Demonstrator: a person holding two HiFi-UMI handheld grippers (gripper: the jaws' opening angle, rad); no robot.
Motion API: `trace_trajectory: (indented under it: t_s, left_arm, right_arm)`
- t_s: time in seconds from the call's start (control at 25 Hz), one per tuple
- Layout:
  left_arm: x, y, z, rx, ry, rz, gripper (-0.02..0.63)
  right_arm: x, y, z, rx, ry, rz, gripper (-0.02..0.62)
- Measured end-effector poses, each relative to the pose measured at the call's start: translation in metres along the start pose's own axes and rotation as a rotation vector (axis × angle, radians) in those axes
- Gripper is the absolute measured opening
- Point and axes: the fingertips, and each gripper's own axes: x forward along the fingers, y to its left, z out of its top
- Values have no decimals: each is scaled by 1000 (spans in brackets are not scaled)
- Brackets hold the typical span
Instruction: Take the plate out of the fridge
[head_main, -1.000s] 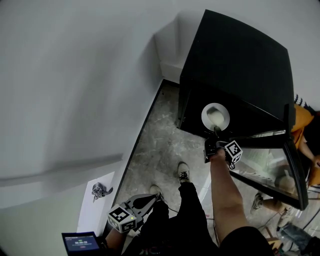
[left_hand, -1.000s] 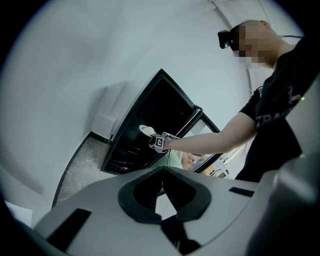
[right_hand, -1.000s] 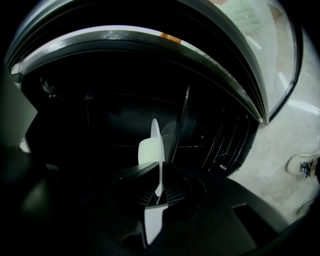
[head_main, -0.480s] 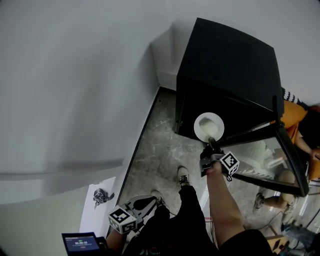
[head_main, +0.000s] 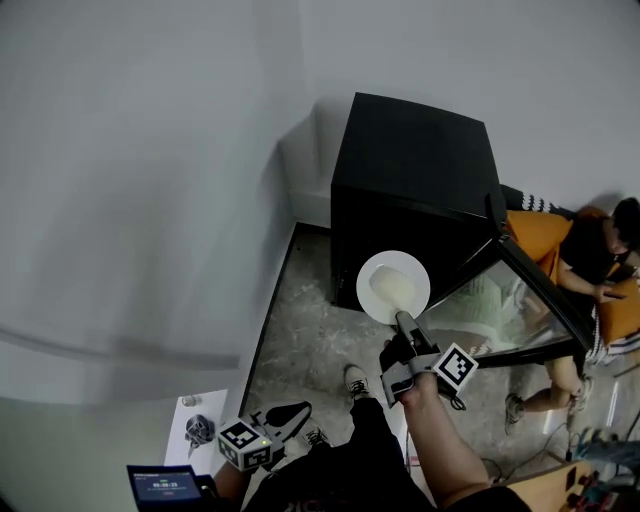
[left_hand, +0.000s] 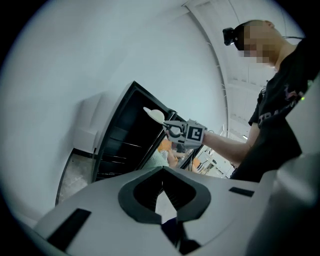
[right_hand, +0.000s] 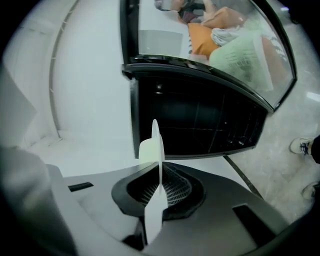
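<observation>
A: Where's the plate (head_main: 393, 287)?
B: Outside the fridge (head_main: 410, 160), in the air just before its open front, rim clamped edge-on in the right gripper (head_main: 404, 325).
A: And the left gripper (head_main: 290, 412)?
B: Jaws together on nothing, low by the person's legs.

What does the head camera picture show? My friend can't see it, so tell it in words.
Seen from above, the right gripper pinches the rim of a round white plate, held in front of a black fridge whose glass door stands open. The left gripper hangs low by the person's legs, empty.
</observation>
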Motion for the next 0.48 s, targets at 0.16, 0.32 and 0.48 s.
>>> trace_trajectory:
  t_s: [0.16, 0.32, 0.48]
  left_arm:
    - [-6, -8, 10, 39, -23, -37, 6]
    - [-14, -10, 11, 57, -54, -62, 6]
    - [-26, -12, 15, 57, -89, -40, 6]
  right_arm:
    - [-3, 73, 12, -70, -66, 68, 17]
    - [19, 124, 37, -104, -162, 117, 18]
    - [45, 145, 68, -84, -252, 80, 18]
